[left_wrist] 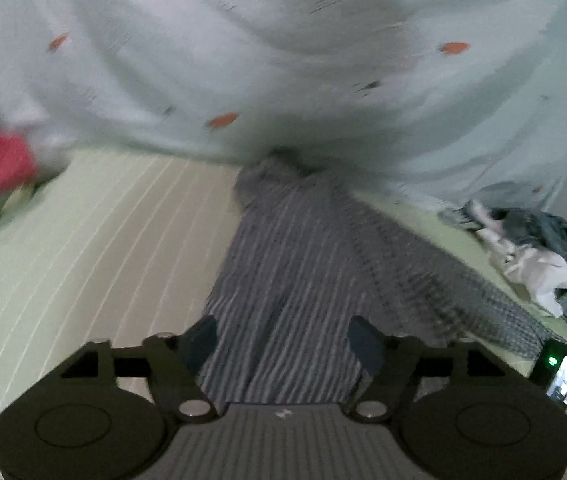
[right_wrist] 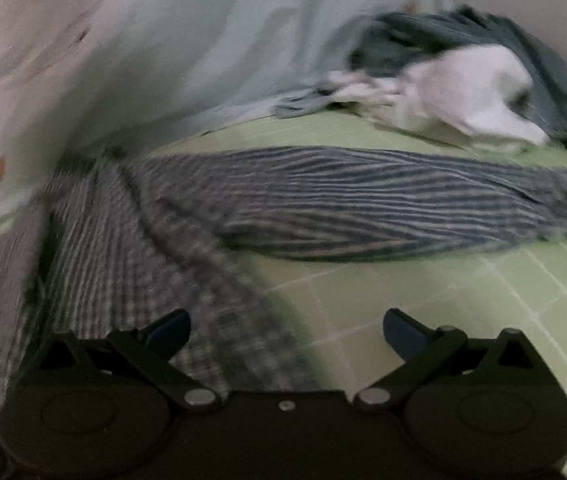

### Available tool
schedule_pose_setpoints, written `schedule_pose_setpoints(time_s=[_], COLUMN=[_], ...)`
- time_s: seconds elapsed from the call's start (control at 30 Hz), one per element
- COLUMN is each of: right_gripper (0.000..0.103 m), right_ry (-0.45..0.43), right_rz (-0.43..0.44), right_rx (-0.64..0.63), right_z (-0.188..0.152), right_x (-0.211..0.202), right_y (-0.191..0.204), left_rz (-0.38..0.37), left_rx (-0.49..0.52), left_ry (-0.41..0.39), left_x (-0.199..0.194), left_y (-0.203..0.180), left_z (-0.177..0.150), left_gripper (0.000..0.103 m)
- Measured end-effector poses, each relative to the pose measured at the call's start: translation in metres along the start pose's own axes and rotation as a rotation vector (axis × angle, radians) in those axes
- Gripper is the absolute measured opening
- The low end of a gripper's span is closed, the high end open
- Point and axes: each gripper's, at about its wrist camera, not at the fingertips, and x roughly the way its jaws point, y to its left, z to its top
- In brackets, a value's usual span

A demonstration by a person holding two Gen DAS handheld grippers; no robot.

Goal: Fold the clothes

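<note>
Left wrist view: my left hand-held gripper (left_wrist: 283, 340) hovers wide and empty over the striped garment (left_wrist: 303, 264) on the bed (left_wrist: 83, 232); right hand-held gripper (right_wrist: 286, 334) likewise. A careless pinch could drag its folds crooked.

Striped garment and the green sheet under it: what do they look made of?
Striped garment: seems a thin woven fabric, matte, grey with pale stripes; it drapes in soft creases. Green sheet: looks like smooth matte cloth with pale grid lines, lying nearly flat. Blur leaves the fibre of both open.
</note>
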Motion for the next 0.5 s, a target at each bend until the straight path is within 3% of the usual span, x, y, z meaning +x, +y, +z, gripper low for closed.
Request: schedule_pose_setpoints(time_s=[0.03,0.13,0.33,0.5], right_gripper=[0.103,0.103,0.103,0.103], right_ry=[-0.003,-0.019,-0.102,-0.113], right_rz=[-0.011,-0.069,-0.275,-0.396], right_rx=[0.036,0.136,0.338,0.388], right_z=[0.003,0.012,0.038,0.06], right_x=[-0.002,-0.004,0.013,0.034], right_y=[-0.01,-0.046,-0.119,-0.151], left_rz=[-0.009,-0.035,-0.049,-0.041], left_rx=[0.016,0.052,0.122,0.074], left_ry=[-0.006,-0.009,-0.04,-0.014], left_x=[0.007,0.028,0.059,0.087], left_y=[-0.006,-0.022,-0.043,-0.038], left_z=[0.003,0.011,0.035,0.052], left_gripper=[0.089,0.092,0.099,0.1])
